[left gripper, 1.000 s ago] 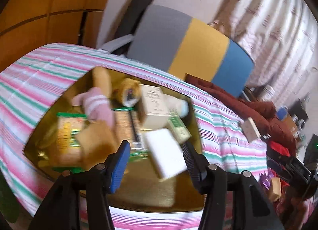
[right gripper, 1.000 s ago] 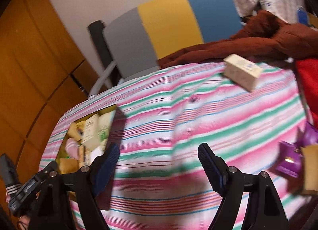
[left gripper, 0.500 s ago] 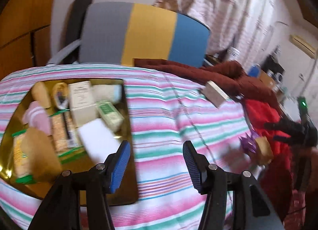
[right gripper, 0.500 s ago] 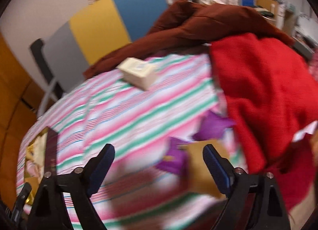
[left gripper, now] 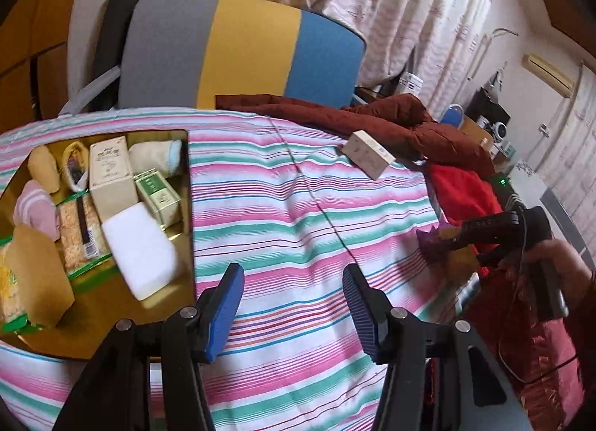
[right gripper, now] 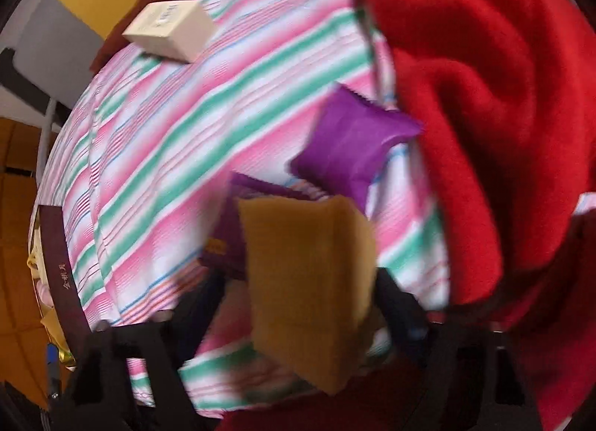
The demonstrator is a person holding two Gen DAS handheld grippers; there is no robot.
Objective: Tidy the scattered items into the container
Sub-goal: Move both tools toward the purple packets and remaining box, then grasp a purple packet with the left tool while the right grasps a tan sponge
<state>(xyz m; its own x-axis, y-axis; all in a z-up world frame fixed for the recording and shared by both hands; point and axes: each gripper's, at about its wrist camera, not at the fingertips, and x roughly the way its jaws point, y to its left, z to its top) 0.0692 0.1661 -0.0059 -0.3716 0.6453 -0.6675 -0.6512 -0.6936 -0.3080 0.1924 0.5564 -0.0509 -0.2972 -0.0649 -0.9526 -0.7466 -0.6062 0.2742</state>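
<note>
Left gripper [left gripper: 292,304] half open, empty, over striped cloth [left gripper: 298,207] just right of the gold tray [left gripper: 111,330] full of items. Right gripper [right gripper: 298,304] closing around a tan sponge [right gripper: 309,282]; contact unclear through blur. Purple packet [right gripper: 354,148] just beyond, against red blanket [right gripper: 484,95]. Cream box [right gripper: 169,30] far off.

Right gripper [right gripper: 301,282] now down over tan sponge [right gripper: 309,282], jaws closing around it; left view swung right off tray [left gripper: 188,207].
</note>
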